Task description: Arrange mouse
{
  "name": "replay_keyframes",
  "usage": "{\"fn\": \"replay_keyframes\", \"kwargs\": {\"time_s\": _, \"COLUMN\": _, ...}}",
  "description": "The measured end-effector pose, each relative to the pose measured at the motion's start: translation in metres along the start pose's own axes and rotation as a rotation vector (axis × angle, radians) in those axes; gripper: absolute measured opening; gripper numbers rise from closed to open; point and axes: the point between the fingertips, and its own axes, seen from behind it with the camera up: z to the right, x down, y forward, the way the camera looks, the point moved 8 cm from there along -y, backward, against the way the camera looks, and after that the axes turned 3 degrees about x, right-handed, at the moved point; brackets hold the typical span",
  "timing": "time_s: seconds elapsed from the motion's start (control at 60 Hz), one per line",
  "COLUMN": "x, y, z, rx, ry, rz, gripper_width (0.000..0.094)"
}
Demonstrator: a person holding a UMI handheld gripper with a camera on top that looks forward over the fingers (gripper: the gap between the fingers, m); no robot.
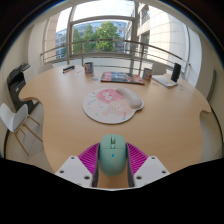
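The tongs (112, 163) pinch a pale green computer mouse (112, 155) by its two long sides, near above the wooden worktop (60, 110). It looks light, rigid and smooth, so it may slip; the side grip suits it. A round mouse pad (112, 103) lies farther ahead.

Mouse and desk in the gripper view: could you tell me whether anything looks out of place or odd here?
The green mouse is off the table, held between the gripper fingers, while the round mouse pad beyond them lies bare. That fits a mouse not yet set down. Nothing looks spilled, tipped or damaged.
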Motion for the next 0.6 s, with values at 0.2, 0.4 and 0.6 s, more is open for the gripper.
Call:
{"fn": "replay_keyframes", "kwargs": {"time_s": 0.2, "x": -0.121, "y": -0.06, "z": 0.008, "rx": 0.055, "ry": 0.05, "rz": 0.226, "gripper_width": 0.0403}}
{"fn": "replay_keyframes", "kwargs": {"time_s": 0.4, "x": -0.215, "y": -0.032, "z": 0.007, "rx": 0.052, "ry": 0.064, "rz": 0.325, "gripper_width": 0.0402}}
{"fn": "replay_keyframes", "kwargs": {"time_s": 0.6, "x": -0.21, "y": 0.09, "z": -0.001, "rx": 0.017, "ry": 0.072, "rz": 0.174, "gripper_width": 0.0401}}
